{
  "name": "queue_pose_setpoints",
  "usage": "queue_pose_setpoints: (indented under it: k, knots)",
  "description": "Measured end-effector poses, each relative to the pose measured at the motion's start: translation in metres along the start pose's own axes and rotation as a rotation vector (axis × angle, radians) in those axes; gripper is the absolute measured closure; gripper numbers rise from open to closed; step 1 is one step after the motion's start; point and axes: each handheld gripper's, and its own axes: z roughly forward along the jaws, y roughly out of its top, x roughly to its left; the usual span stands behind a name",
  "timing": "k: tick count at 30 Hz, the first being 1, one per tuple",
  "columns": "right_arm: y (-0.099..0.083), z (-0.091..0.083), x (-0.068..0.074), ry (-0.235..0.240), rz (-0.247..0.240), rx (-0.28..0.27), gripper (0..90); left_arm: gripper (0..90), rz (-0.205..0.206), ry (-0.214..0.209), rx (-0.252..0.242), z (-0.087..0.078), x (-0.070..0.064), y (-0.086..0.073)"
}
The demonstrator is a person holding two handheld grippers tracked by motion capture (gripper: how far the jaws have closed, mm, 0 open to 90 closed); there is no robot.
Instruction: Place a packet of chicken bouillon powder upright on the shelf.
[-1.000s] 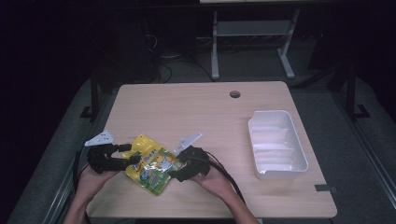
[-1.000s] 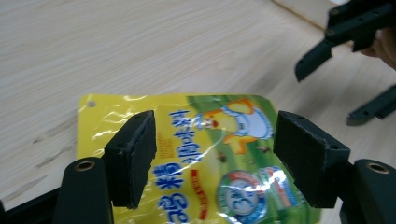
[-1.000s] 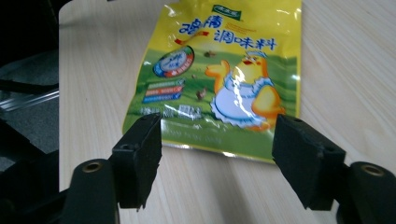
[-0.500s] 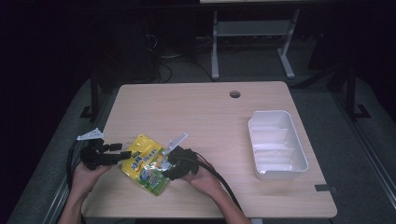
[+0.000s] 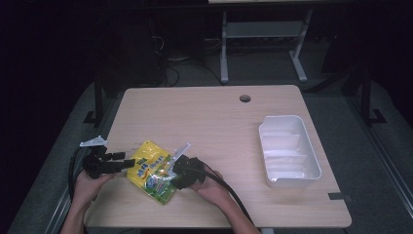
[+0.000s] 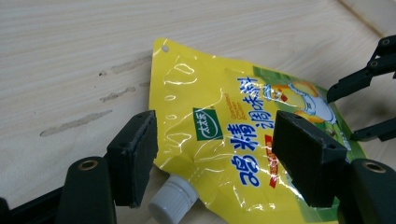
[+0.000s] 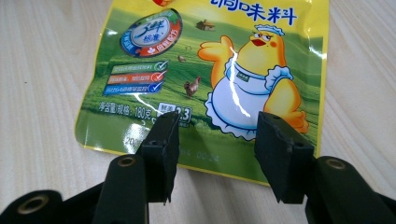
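Left gripper [image 5: 127, 163] has backed off slightly; both jaws wide, bracketing the flat yellow-green plastic spout pouch [image 5: 152, 170] on the counter [image 5: 219, 126]. Right gripper [image 7: 215, 140] wide over its bottom edge. Next: close to grasp.

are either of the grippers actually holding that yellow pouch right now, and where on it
Nothing is held. The left gripper stands open around the yellow pouch near its white cap; the right gripper stands open over its bottom edge.

Your right gripper [image 7: 212, 154] parked over the pouch's bottom edge

Jaws apart, hovering above the yellow-green pouch [image 7: 205, 79] with the cartoon chick, lying flat on the wooden table [image 7: 42, 93].
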Motion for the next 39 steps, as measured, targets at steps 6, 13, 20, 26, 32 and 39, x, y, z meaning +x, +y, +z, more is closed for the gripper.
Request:
queue_pose_setpoints:
  k: [6, 13, 20, 26, 32, 39]
  knots:
    - [0.002, 0.003, 0.007, -0.051, -0.015, 0.024, 50.2, 31.2, -0.024, 0.007, 0.022, -0.004, 0.000, -0.009]
    - [0.000, 0.004, 0.007, -0.046, 0.012, 0.043, 53.5, 32.2, -0.004, 0.033, 0.039, -0.016, -0.012, -0.021]
    - [-0.005, 0.008, 0.005, -0.020, 0.051, 0.041, 52.6, 32.0, -0.001, 0.056, 0.038, -0.028, -0.022, -0.032]
    - [-0.001, -0.001, 0.004, -0.011, 0.031, -0.003, 45.5, 32.0, 0.014, 0.067, 0.024, -0.034, -0.026, -0.030]
    - [0.017, 0.004, 0.005, 0.017, -0.009, -0.027, 27.6, 31.5, 0.016, 0.065, 0.018, -0.034, -0.025, -0.028]
    - [0.043, 0.034, 0.019, 0.015, -0.088, -0.020, 20.1, 31.1, 0.011, 0.060, 0.012, -0.035, -0.022, -0.027]
